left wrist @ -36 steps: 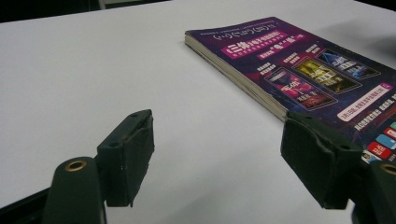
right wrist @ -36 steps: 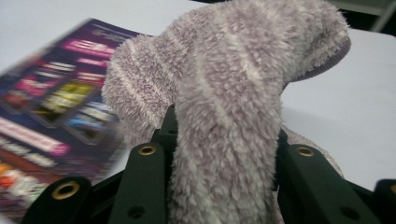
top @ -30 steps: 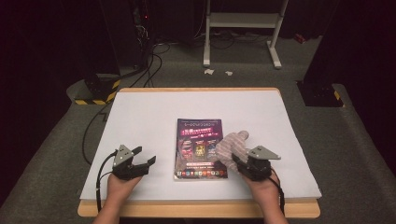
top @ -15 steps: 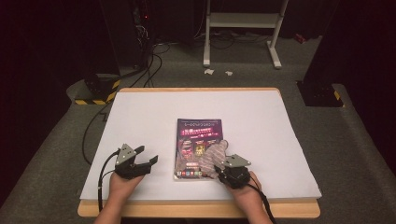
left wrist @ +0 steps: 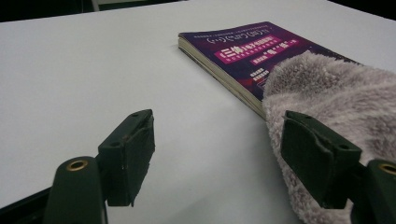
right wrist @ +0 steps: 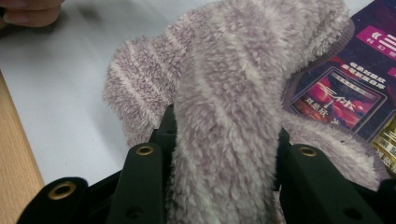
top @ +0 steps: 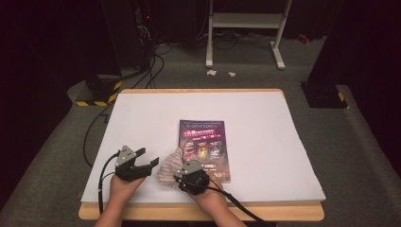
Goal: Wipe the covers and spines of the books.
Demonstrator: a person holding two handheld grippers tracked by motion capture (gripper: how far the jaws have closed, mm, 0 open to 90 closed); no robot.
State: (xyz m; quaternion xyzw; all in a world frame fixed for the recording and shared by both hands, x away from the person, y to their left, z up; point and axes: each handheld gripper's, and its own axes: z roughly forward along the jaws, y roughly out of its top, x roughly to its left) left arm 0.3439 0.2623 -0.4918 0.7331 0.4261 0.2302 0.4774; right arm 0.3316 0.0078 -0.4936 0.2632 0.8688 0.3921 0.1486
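The high view shows the right gripper (top: 182, 171) holding a fluffy sock (top: 170, 166) near the front of the white worktop (top: 265, 142). A second ago that gripper was off the right side of the purple book (top: 206, 149). It has since slid across the book's near end, and the sock now hangs over the book's left edge and onto the worktop. The left gripper (top: 144, 158) has stayed put, just beside the sock, with its fingers open and empty. The left gripper view looks between those two open fingers (left wrist: 128, 156) at bare worktop, with the sock (left wrist: 336, 102) touching the right one and the book (left wrist: 252, 56) lying behind it. The right gripper view shows the sock (right wrist: 229, 116) bunched thick between closed fingers (right wrist: 140, 182), with a corner of the book (right wrist: 345, 93) under it. I think the sock is being wiped over the book, and this sweep has reached its end at the left edge.
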